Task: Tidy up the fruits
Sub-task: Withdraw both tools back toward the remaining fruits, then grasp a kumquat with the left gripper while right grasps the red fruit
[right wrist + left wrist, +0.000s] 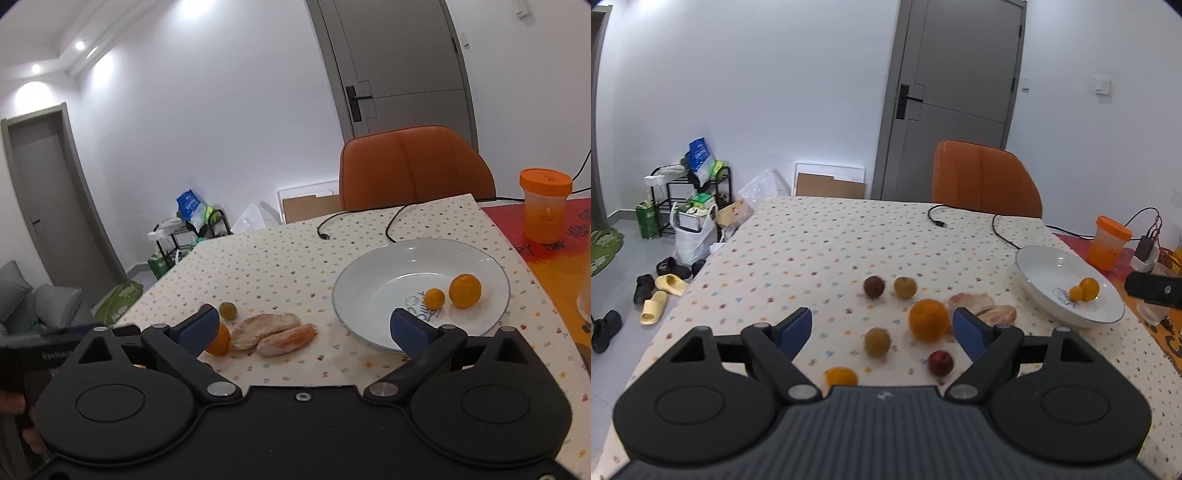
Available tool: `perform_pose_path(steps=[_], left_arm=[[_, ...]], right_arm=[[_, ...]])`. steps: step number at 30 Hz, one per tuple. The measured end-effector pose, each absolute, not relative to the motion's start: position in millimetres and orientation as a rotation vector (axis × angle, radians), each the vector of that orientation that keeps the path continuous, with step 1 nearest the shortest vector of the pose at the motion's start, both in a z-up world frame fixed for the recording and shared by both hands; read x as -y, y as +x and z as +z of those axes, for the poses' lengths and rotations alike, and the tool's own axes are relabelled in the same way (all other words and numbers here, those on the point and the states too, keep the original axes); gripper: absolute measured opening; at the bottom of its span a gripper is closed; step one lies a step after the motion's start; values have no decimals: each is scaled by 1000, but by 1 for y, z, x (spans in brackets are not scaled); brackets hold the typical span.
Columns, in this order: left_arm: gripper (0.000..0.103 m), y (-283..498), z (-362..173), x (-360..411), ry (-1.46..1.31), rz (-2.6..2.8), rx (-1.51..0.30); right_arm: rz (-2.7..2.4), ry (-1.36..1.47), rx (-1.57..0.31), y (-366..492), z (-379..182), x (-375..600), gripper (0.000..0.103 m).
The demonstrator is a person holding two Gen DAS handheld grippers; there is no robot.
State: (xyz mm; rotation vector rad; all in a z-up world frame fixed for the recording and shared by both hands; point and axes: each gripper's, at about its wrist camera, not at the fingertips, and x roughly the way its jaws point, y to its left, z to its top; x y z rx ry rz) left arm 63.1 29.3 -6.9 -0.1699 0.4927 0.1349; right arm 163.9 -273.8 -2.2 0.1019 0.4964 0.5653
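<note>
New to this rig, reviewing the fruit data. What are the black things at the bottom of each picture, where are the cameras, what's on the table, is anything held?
No robot arm here: a person holds a two-finger gripper in each hand, and a fisheye camera on each looks along its fingers. The black shape with blue pads is that gripper: the left gripper in one picture, the right gripper in the other. Both are open and hold nothing.

On the dotted tablecloth lie a big orange, several small red, greenish and orange fruits, and two peeled pale segments. The white plate already holds two small oranges. Behind it stand an orange-lidded cup and a black cable.
</note>
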Motion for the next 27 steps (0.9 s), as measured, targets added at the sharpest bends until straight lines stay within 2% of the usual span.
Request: perform_pose_path(steps=[12,22,27], left_arm=[[79,48,-32,-53,-219,177,-521],[58,52,-58,-66,-262,170,-563],[49,62,-64,-67,-274,147,-578]], right_arm=[[626,82,-521,161,-4,240,102],[685,12,-565,164,-25,210,101],[708,20,-611,172,-38,202,90]])
